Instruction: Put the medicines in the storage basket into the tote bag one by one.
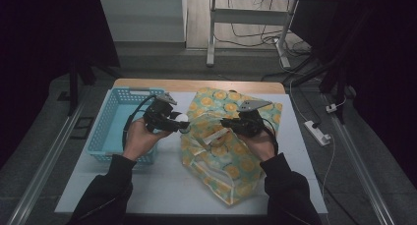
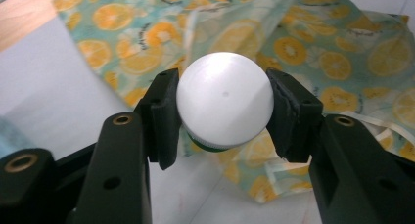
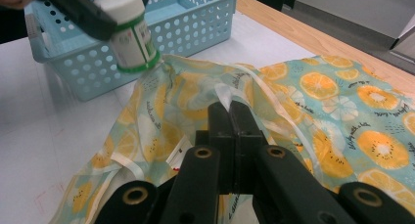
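Observation:
A white bottle (image 2: 224,99) with a white cap and a green label (image 3: 129,35) is clamped by its cap end in my left gripper (image 2: 222,111). In the high view that gripper (image 1: 180,124) holds the bottle (image 1: 183,119) just over the left edge of a cloth bag (image 1: 231,156) printed with orange slices. My right gripper (image 1: 226,123) is shut on the bag's white-trimmed rim (image 3: 225,94) and lifts it a little off the table. The bag's fabric (image 3: 342,116) spreads out beyond the shut jaws (image 3: 230,114).
A light blue perforated basket (image 1: 105,122) stands at the left of the white table top (image 1: 162,181), close behind the bottle (image 3: 195,18). The table's wooden far edge (image 1: 196,85) runs behind the bag. A power strip (image 1: 317,131) lies on the floor to the right.

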A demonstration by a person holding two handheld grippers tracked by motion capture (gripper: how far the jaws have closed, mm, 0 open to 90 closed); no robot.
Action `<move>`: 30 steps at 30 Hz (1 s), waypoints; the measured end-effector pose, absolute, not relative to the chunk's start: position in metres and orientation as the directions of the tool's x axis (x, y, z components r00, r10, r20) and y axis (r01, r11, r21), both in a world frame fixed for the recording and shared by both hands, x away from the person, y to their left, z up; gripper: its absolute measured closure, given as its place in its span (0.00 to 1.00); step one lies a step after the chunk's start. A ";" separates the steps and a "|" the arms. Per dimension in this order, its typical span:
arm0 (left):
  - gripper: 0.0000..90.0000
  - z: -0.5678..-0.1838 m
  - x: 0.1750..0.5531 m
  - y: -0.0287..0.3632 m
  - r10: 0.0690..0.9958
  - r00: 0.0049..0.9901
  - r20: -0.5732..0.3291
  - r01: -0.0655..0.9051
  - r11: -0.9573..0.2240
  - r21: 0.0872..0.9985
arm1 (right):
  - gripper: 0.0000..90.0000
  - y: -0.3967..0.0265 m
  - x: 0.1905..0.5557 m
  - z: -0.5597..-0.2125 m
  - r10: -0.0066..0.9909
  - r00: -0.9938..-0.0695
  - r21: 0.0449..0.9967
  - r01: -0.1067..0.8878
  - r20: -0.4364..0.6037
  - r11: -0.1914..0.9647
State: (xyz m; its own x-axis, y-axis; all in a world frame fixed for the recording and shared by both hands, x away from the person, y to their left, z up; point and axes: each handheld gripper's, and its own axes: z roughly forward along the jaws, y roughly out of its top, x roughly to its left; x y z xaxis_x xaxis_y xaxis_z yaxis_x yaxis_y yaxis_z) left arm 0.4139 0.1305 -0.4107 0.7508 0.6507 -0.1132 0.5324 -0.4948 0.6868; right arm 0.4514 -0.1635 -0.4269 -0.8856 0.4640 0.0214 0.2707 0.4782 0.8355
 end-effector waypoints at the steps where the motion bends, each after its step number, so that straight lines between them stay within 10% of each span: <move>1: 0.56 -0.411 0.414 0.128 0.647 0.754 -0.115 0.530 -0.496 0.688 | 1.00 -0.164 0.451 -0.427 0.463 -0.886 0.836 0.270 0.021 0.478; 30: 0.56 -0.441 0.439 0.046 0.569 0.817 -0.096 0.485 -0.587 0.648 | 1.00 -0.164 0.450 -0.425 0.462 -0.887 0.843 0.261 0.017 0.471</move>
